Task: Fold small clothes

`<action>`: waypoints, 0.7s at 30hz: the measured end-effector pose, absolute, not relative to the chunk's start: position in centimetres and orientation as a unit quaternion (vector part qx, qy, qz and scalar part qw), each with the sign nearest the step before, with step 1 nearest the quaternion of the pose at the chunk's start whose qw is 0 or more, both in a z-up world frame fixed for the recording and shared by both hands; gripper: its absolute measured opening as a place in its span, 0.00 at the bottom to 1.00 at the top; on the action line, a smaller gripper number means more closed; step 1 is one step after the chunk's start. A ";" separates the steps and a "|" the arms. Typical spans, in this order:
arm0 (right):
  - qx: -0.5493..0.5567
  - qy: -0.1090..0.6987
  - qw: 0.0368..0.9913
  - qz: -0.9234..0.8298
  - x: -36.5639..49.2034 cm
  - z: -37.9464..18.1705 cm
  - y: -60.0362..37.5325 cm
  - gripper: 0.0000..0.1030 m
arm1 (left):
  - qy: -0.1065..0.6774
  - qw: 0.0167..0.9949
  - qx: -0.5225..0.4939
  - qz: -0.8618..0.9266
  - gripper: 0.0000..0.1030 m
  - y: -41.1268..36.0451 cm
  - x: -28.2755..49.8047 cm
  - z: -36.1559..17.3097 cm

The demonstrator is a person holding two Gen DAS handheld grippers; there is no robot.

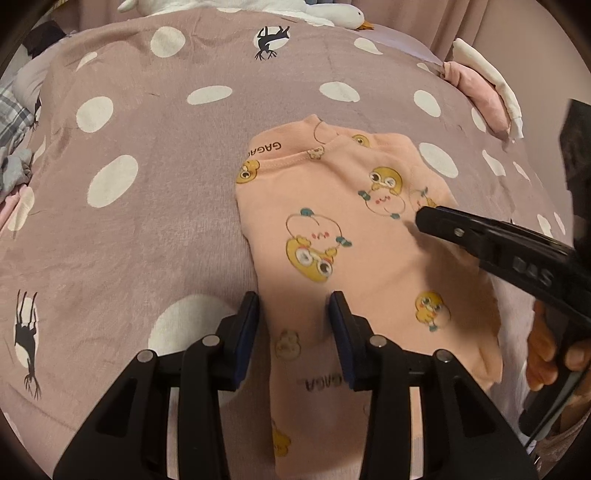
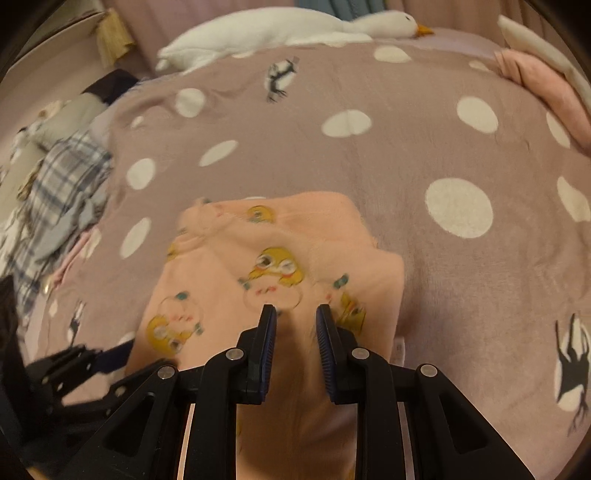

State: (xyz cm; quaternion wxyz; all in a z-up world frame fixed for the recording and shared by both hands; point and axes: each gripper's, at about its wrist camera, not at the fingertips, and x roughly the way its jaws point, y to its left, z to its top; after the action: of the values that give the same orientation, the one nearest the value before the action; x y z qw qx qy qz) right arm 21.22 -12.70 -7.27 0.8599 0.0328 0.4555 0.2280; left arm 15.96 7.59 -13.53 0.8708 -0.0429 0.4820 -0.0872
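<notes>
Both grippers, left (image 1: 293, 301) and right (image 2: 295, 314), hang part-open over the shirt (image 1: 332, 221), seemingly gripping nothing, perhaps smoothing its fold.

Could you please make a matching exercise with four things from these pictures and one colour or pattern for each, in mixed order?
Things:
1. small shirt
2. blanket
3. plush goose
4. crumpled cloth at the left edge

Descriptions:
A. white, with an orange beak
B. peach, printed with yellow ducks
C. blue and white plaid
D. mauve, with white dots

Pairs: 1-B, 2-D, 3-A, 4-C
</notes>
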 end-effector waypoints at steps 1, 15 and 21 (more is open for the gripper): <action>0.029 0.451 0.860 0.237 20.6 -7.1 -12.8 0.25 | 0.481 0.871 -0.041 -0.088 0.39 7.5 15.6 -13.5; -0.030 0.447 0.854 0.265 14.3 -7.3 -12.5 0.25 | 0.484 0.870 -0.028 -0.090 0.39 7.0 11.2 -14.0; -0.037 0.461 0.848 0.258 13.6 -8.3 -12.7 0.25 | 0.488 0.868 -0.025 -0.086 0.39 7.1 9.8 -14.6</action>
State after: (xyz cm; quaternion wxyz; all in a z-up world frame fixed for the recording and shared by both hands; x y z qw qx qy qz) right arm 13.56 -12.73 -8.27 0.8484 -0.0375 0.4607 0.2578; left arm 9.82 7.11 -14.62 0.8683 -0.0254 0.4879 -0.0864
